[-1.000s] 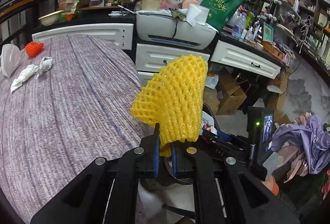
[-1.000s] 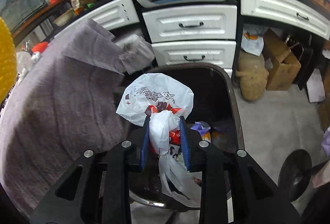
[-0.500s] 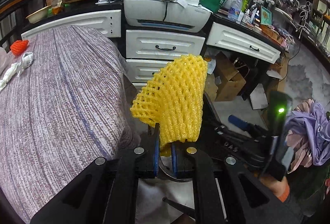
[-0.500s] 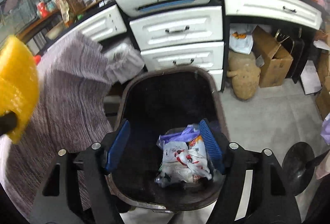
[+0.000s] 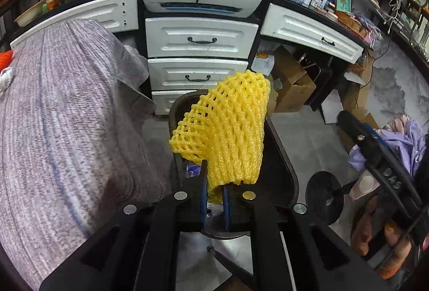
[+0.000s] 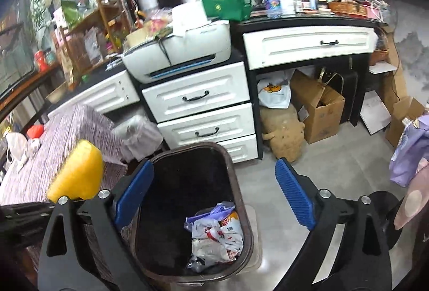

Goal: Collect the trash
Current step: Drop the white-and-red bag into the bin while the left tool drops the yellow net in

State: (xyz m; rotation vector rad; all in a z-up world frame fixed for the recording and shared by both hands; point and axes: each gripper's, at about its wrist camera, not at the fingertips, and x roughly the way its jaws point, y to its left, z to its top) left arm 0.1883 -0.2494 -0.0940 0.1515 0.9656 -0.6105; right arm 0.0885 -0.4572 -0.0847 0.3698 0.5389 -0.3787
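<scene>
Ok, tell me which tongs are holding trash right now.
The left tongs, shut on the yellow foam net. The right tongs are open and empty above the bin.

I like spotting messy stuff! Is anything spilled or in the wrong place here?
Nothing spilled. The white plastic bag lies inside the bin, and the left gripper holds the yellow foam net above it. The right gripper is open and empty.

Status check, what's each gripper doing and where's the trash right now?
Left gripper shut on yellow foam net, above trash bin. Right gripper open, empty. White plastic bag in bin. Nothing blocking.
</scene>
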